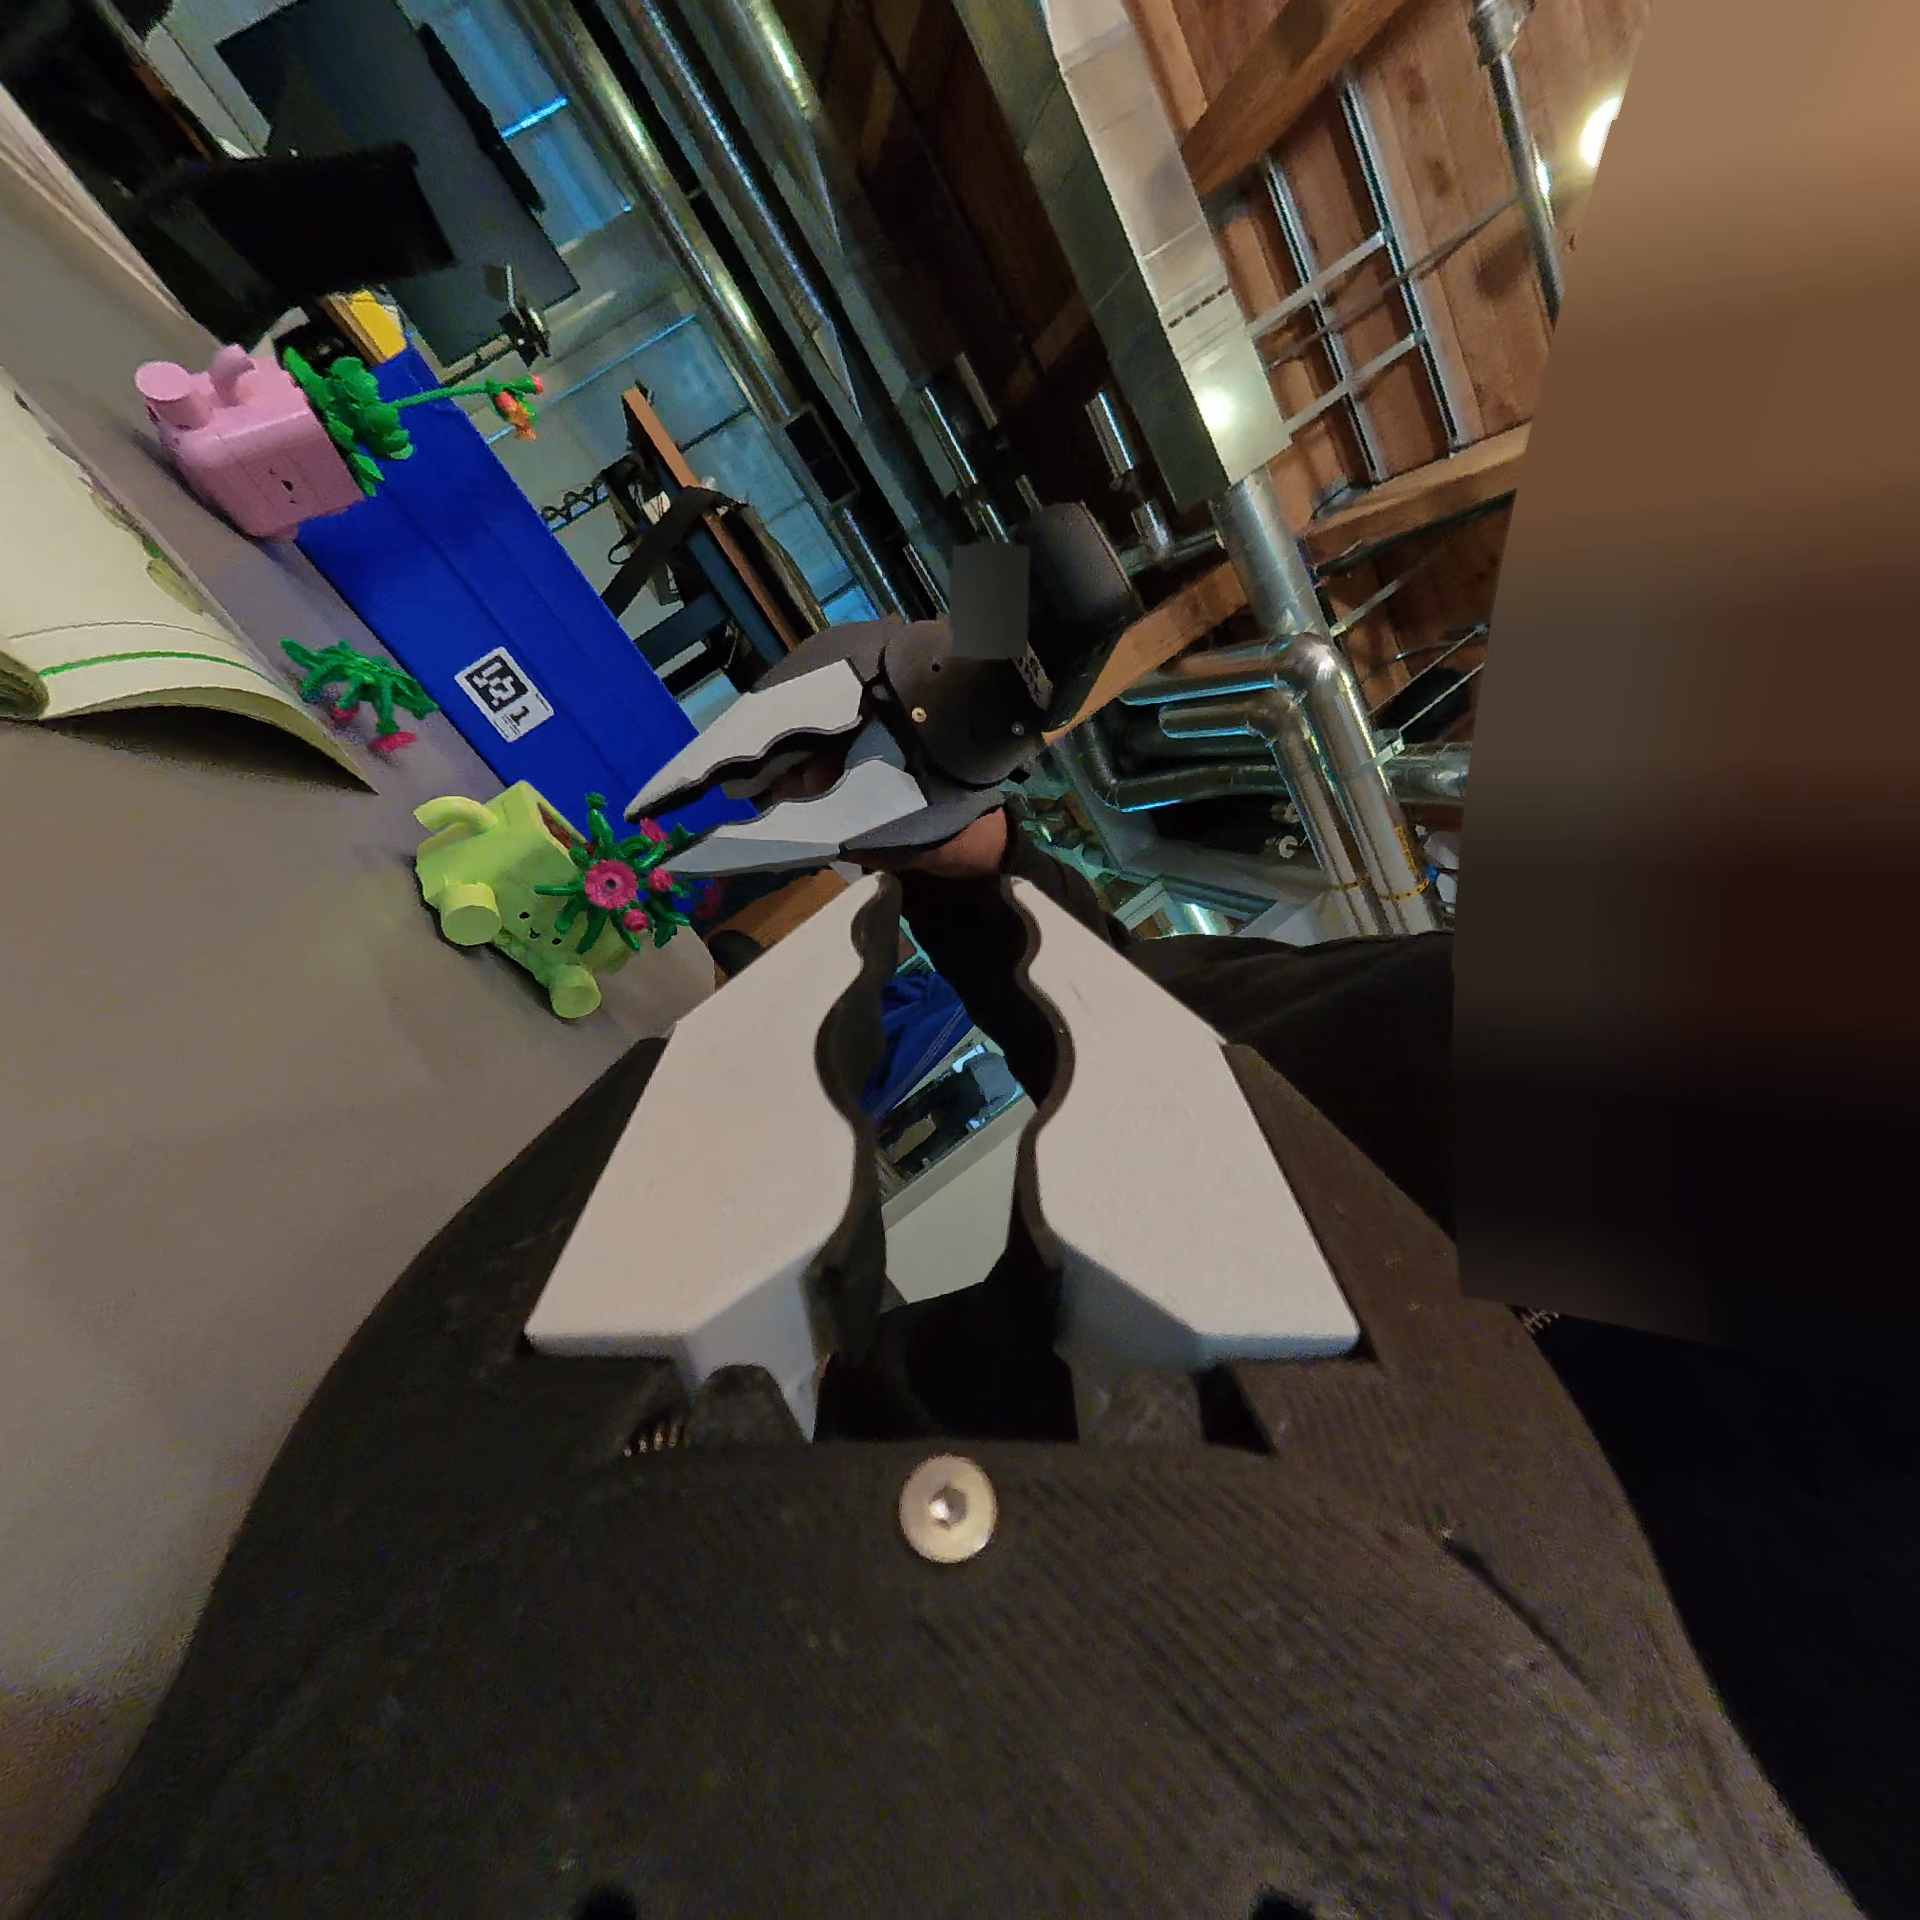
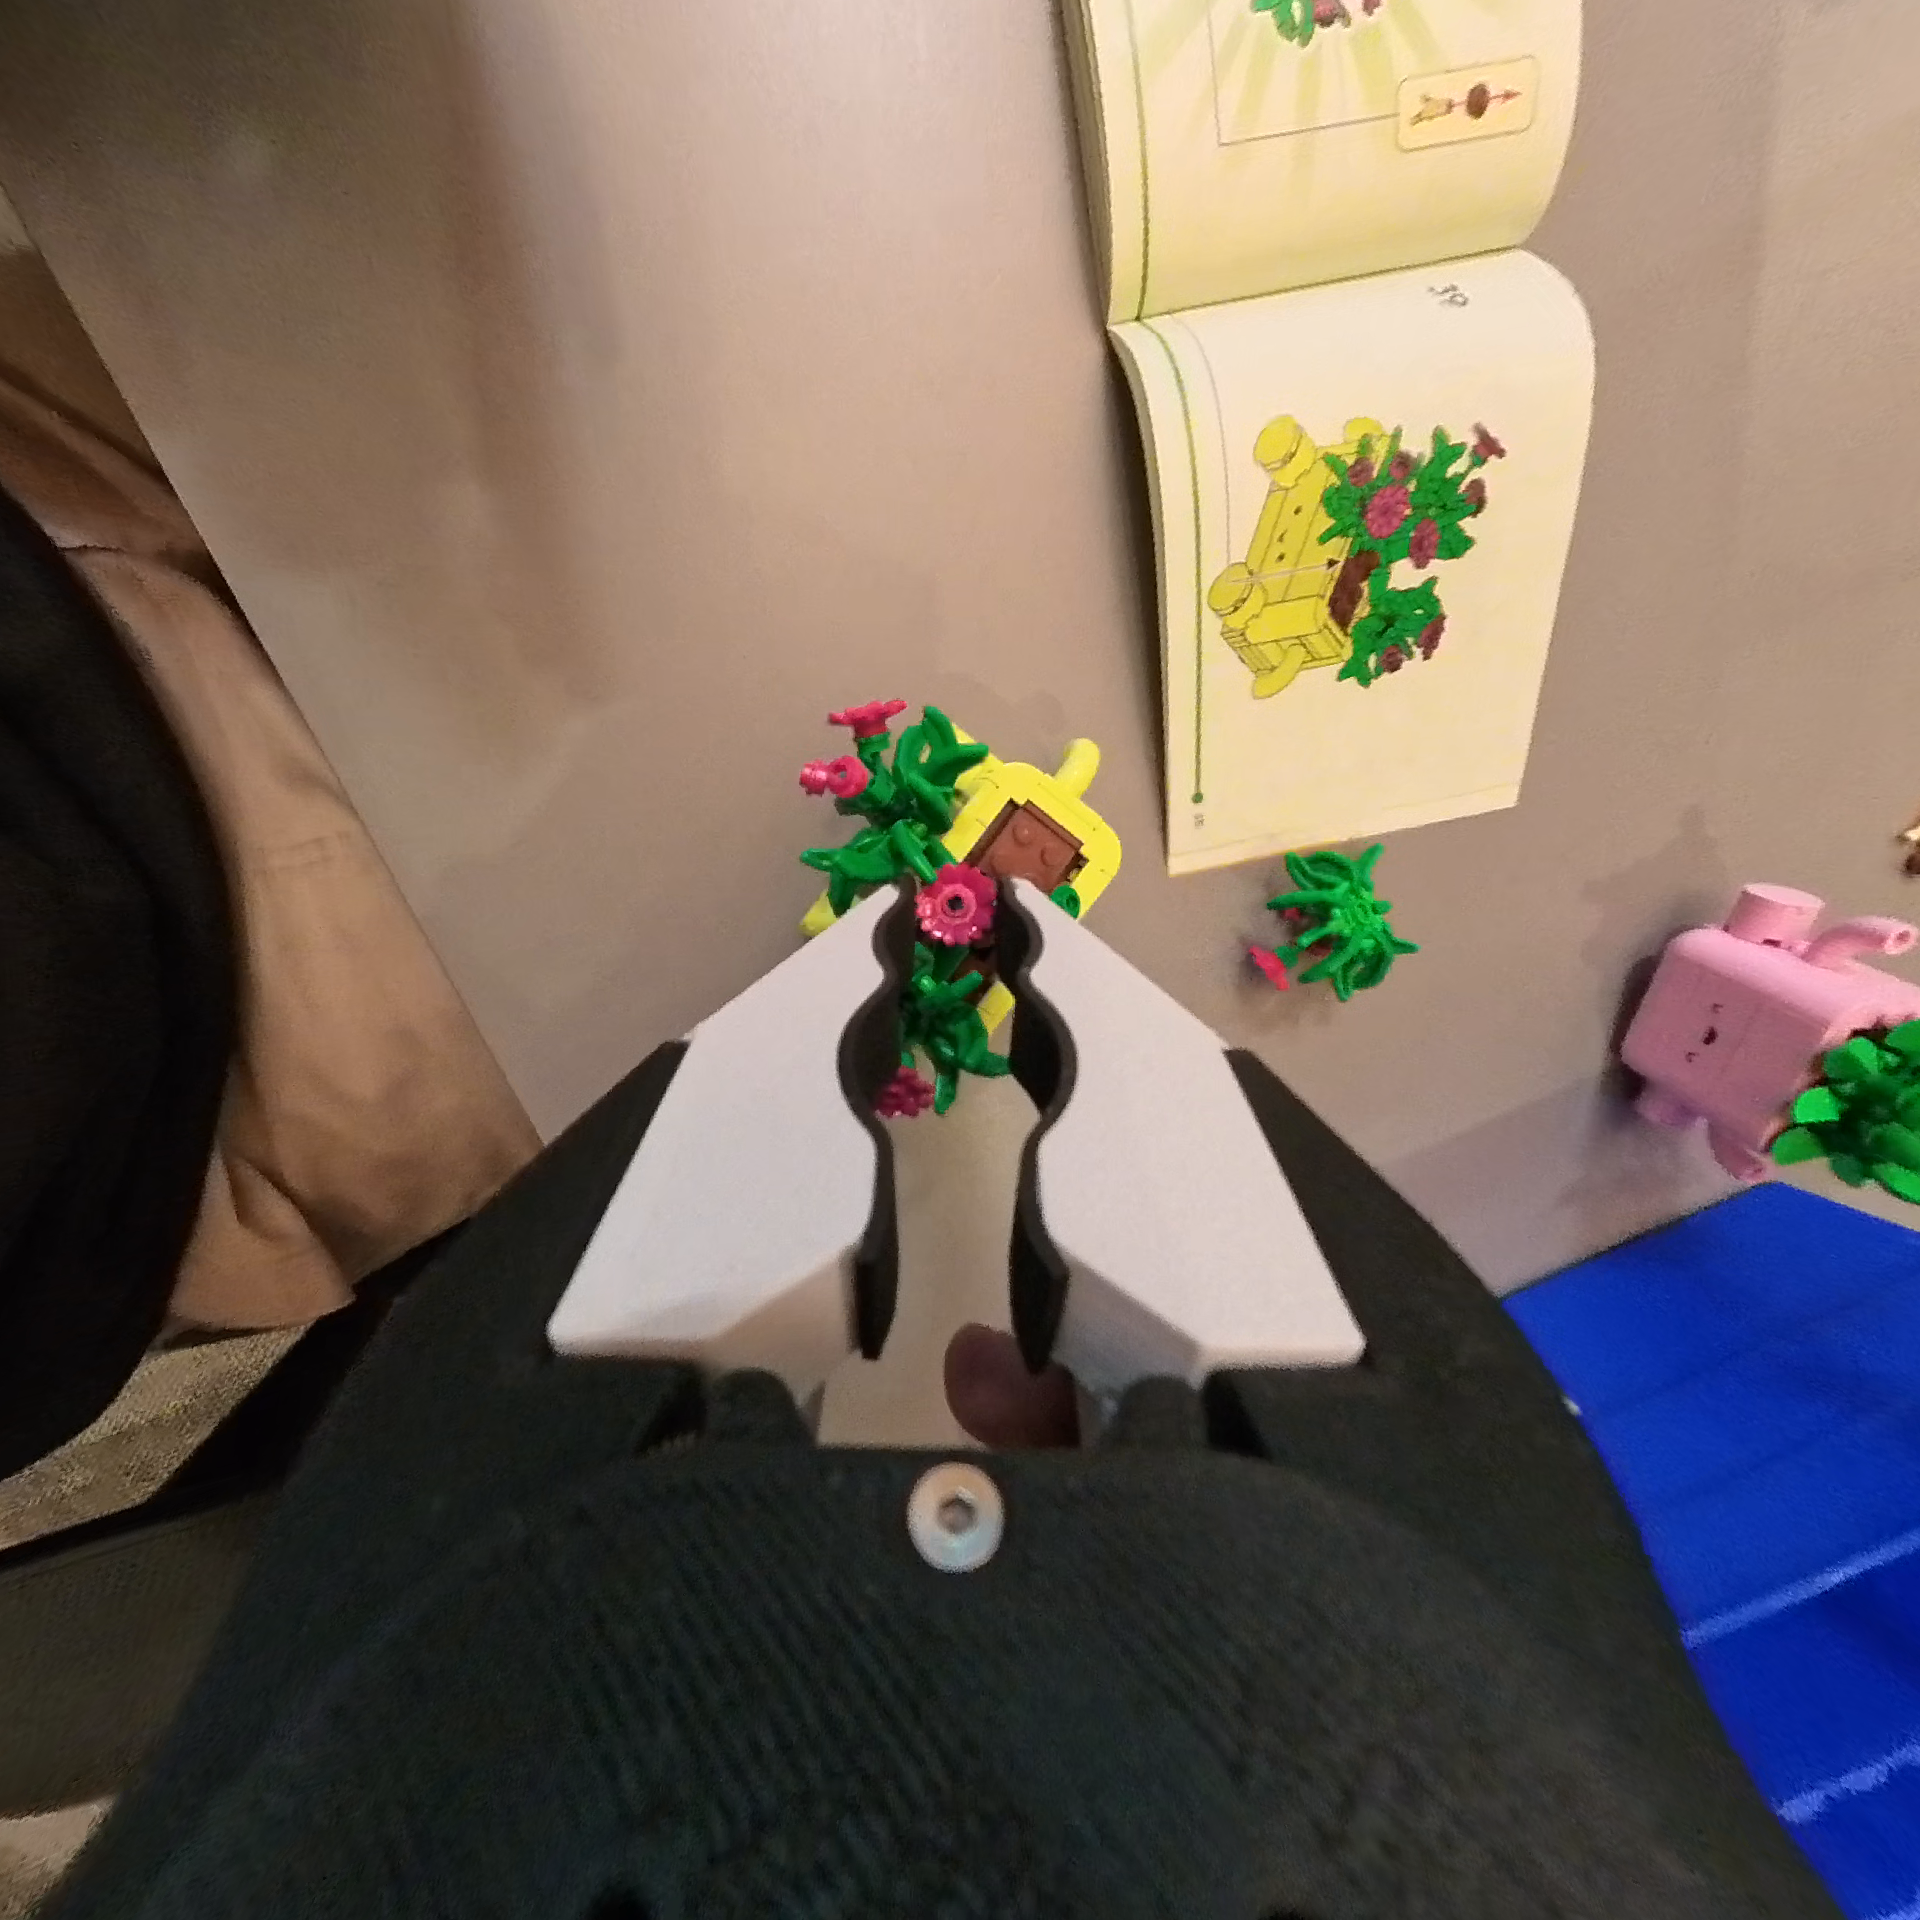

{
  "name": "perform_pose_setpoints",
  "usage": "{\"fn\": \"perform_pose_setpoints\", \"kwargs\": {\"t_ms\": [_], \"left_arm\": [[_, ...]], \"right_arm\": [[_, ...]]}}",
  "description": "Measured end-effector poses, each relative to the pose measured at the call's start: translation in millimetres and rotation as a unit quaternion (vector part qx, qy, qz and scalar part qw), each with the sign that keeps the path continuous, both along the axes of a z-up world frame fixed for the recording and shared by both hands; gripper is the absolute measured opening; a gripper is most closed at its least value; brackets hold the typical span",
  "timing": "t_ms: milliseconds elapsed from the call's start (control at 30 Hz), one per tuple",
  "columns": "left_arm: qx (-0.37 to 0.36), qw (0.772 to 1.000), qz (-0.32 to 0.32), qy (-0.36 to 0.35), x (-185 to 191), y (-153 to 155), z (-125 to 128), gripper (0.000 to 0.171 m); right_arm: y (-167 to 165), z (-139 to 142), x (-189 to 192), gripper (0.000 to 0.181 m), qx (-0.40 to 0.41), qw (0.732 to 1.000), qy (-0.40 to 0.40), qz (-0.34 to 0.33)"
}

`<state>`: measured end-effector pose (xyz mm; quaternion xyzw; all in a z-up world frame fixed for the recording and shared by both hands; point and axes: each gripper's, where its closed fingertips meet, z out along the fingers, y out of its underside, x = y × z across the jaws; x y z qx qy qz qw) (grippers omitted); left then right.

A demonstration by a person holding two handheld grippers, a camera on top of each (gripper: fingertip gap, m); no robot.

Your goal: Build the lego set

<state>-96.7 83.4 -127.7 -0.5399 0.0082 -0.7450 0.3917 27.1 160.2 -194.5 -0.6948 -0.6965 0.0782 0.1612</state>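
Note:
A yellow-green lego pot figure (image 2: 1049,821) lies on its side on the grey table (image 2: 520,416), with a brown top and green plants with pink flowers (image 2: 904,800) stuck in it. My right gripper (image 2: 954,888) hovers right at these plants, jaws a little apart, a pink flower (image 2: 954,904) showing between the tips. In the left wrist view the right gripper (image 1: 655,836) sits just above the pot (image 1: 509,883) with nothing between its fingers. My left gripper (image 1: 954,883) is narrowly open and empty, held in the air off the table.
A loose green plant piece with pink flowers (image 2: 1340,925) lies by the open instruction booklet (image 2: 1351,571). A pink lego pot with green leaves (image 2: 1756,1018) lies beside a blue box (image 2: 1714,1507). A person's tan clothing (image 2: 312,935) is at the left. The gap from one gripper's tips to the other's is roughly 15 cm.

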Motion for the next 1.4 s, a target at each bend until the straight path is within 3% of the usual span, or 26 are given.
{"fn": "perform_pose_setpoints", "kwargs": {"t_ms": [367, 700, 900, 1033, 1233, 1400], "left_arm": [[0.034, 0.992, -0.002, 0.117, 30.4, 1.5, -14.8, 0.021], [0.033, 0.987, -0.005, 0.155, 44.8, 3.9, -26.8, 0.025], [0.036, 0.983, 0.000, 0.179, 49.2, 4.6, -30.8, 0.027], [0.046, 0.979, 0.007, 0.201, 53.3, 3.3, -32.1, 0.027], [0.058, 0.969, 0.003, 0.240, 75.8, -3.5, -36.0, 0.028], [0.066, 0.955, 0.009, 0.289, 93.7, -4.0, -42.7, 0.032]], "right_arm": [[3.8, 6.7, 4.9, 0.018, -0.039, 0.997, 0.057, -0.015], [15.6, 27.8, 10.2, 0.020, -0.052, 0.988, 0.138, -0.054], [21.8, 17.4, 28.5, 0.026, -0.056, 0.980, 0.156, -0.112], [14.7, 6.5, 34.3, 0.036, -0.119, 0.961, 0.201, -0.150], [-2.9, -2.9, 32.0, 0.050, -0.265, 0.893, 0.298, -0.207], [-20.1, -13.5, 22.3, 0.051, -0.277, 0.885, 0.318, -0.198]]}}
